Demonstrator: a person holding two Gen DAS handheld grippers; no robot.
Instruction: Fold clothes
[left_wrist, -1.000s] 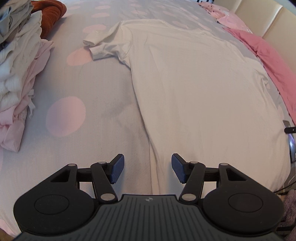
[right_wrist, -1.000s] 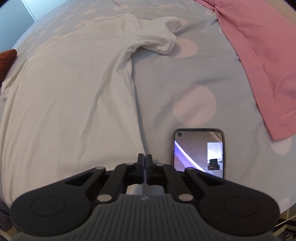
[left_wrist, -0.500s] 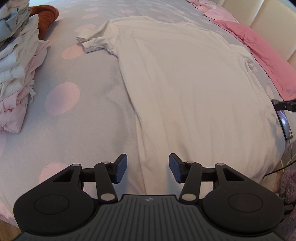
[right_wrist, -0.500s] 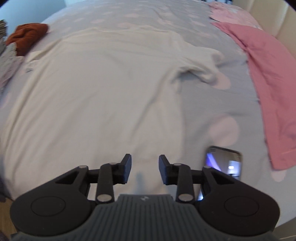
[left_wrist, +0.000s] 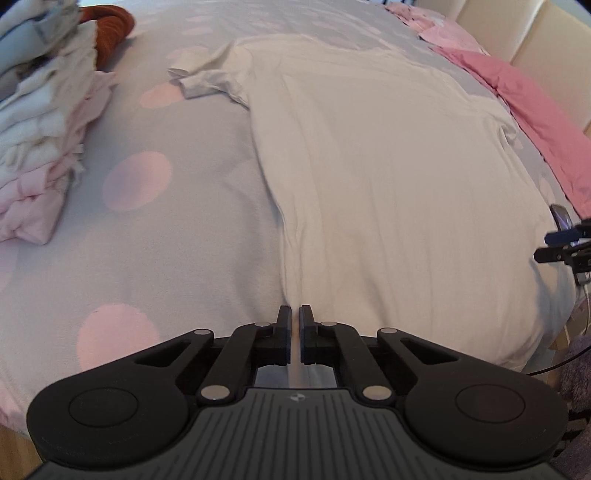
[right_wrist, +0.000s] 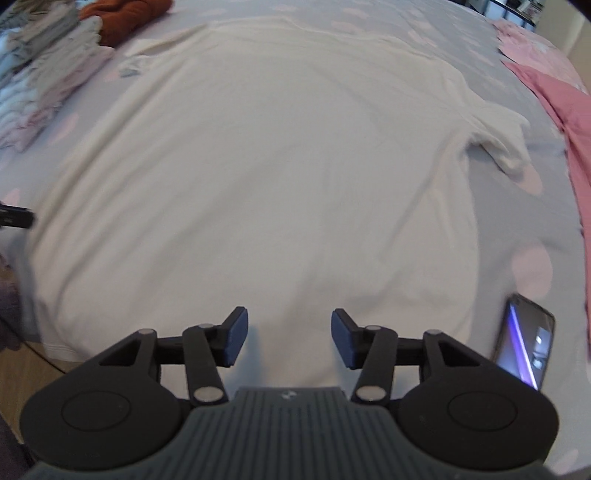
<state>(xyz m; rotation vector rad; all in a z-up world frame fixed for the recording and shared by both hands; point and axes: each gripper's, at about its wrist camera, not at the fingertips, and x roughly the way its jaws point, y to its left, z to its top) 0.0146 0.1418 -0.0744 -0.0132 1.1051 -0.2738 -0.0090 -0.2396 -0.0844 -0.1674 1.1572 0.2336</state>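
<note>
Nearest in the left wrist view, the left gripper (left_wrist: 294, 317) had its jaws drawn together on the near hem of the white T-shirt (left_wrist: 388, 177), at the shirt's left side seam; a thin strip of pale cloth showed between them, so it appeared to be pinching the fabric. In the right wrist view, the right gripper (right_wrist: 287, 334) hung just above the same hem further right with its jaws spread wide and holding nothing.

Just right of that gripper a phone (right_wrist: 526, 349) lay on the dotted bedsheet (left_wrist: 166, 229), close beside the shirt's right edge.

The shirt lay spread flat on the bed, hem near and collar far, with its left sleeve (left_wrist: 201, 79) crumpled at the far left and its right sleeve (right_wrist: 502, 147) bunched at the right.

It looked thin, light and limp, so it would likely sag and drag between two holds and cling a little to the sheet. The sensible grips seemed to be the two hem corners, or a hem corner and a shoulder on one side, pinching both layers.

Farther off, a stack of folded clothes (left_wrist: 40, 140) sat at the left, with a rust garment (left_wrist: 110, 27) behind it and a pink garment (left_wrist: 535, 110) along the right.
</note>
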